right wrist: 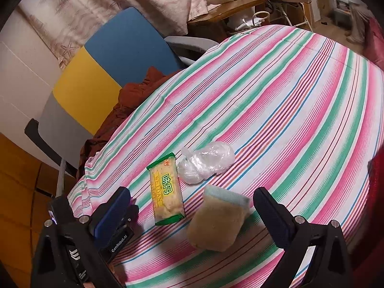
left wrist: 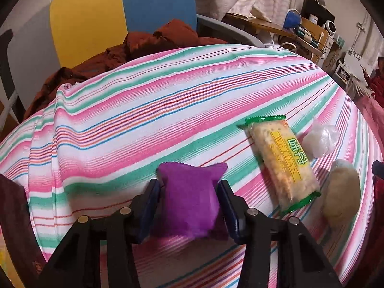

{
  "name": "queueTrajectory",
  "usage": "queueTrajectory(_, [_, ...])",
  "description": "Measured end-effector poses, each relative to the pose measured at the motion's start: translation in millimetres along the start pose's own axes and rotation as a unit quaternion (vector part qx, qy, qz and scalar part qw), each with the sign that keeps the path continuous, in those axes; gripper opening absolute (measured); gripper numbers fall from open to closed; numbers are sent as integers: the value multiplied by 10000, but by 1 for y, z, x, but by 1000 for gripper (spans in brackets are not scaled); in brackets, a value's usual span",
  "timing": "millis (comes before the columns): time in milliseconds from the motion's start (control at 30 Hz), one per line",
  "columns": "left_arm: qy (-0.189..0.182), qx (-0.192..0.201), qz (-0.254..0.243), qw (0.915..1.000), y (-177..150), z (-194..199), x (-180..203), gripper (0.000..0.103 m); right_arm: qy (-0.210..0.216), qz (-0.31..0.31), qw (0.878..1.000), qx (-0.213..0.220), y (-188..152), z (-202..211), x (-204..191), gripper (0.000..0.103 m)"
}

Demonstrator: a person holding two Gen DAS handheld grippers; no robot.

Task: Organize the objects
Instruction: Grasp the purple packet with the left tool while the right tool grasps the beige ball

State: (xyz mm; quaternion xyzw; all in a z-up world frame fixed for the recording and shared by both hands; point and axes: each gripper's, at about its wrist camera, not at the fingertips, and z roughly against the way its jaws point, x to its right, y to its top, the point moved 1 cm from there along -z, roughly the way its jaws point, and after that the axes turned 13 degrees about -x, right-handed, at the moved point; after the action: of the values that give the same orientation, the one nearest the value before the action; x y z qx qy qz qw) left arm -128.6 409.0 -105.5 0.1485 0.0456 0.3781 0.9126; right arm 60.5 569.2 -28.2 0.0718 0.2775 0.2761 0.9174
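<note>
A purple snack packet [left wrist: 189, 199] sits between the fingers of my left gripper [left wrist: 189, 187], which is shut on it just above the striped cloth [left wrist: 144, 120]. To its right lie a green-edged cracker pack [left wrist: 280, 163], a crumpled clear plastic bag [left wrist: 321, 140] and a tan sponge [left wrist: 342, 189]. In the right wrist view my right gripper [right wrist: 192, 199] stands open over the tan sponge [right wrist: 216, 225], with the cracker pack [right wrist: 165, 189] and the plastic bag [right wrist: 206, 162] just beyond. The left gripper's body [right wrist: 112, 235] shows at the lower left.
The striped cloth [right wrist: 288, 96] covers a rounded table. A brown garment [left wrist: 144, 45] lies on a chair with blue and yellow panels [left wrist: 115, 12] behind the table. A wooden desk [left wrist: 276, 27] with clutter stands at the back right. A person in red [left wrist: 379, 81] sits at the far right.
</note>
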Motion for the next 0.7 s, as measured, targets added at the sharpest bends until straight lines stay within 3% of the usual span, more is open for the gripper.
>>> queueTrajectory(167, [66,-79,2,9999,-17,11,4,46,-53,-4,10000,-4,0,-1,0,103])
queueTrajectory(400, [135,210,-275,9993,-79,31,31,46,12,-21,10000,58,2,1,1,103])
queueTrajectory(533, [66,410,-386,9984,-116,43,38,46,208,-444,9983,302,3,11,17,103])
queueTrajectory(700, [77,779,-632,9949,-139,47,40,46,225,-889,9951,371,4,14,34,103])
